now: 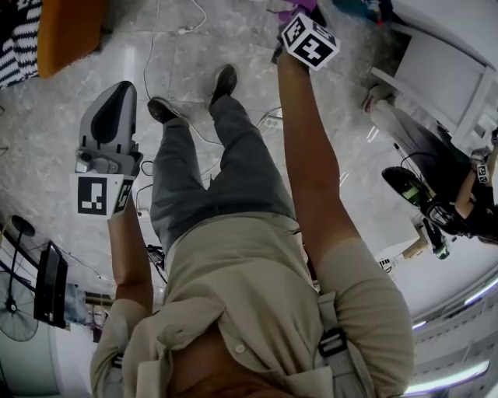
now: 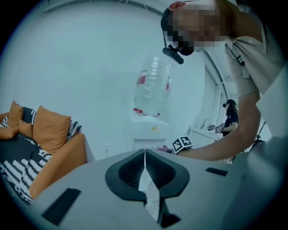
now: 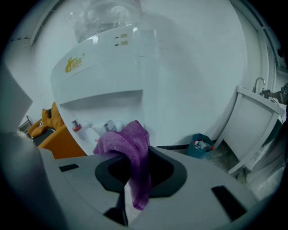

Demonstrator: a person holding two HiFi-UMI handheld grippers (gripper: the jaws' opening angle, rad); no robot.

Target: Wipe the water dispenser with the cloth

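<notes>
The white water dispenser fills the right gripper view, close in front, with its taps in a recess and a clear bottle on top. My right gripper is shut on a purple cloth that bunches over the jaws just before the taps. In the head view the right gripper is stretched far forward with a bit of the cloth showing. My left gripper hangs back at the left. Its jaws are shut with nothing between them, and it faces the dispenser from a distance.
An orange sofa with cushions stands left of the dispenser. A blue bin sits on the floor to its right, beside a white counter. Another person stands at the far right. Cables lie on the floor.
</notes>
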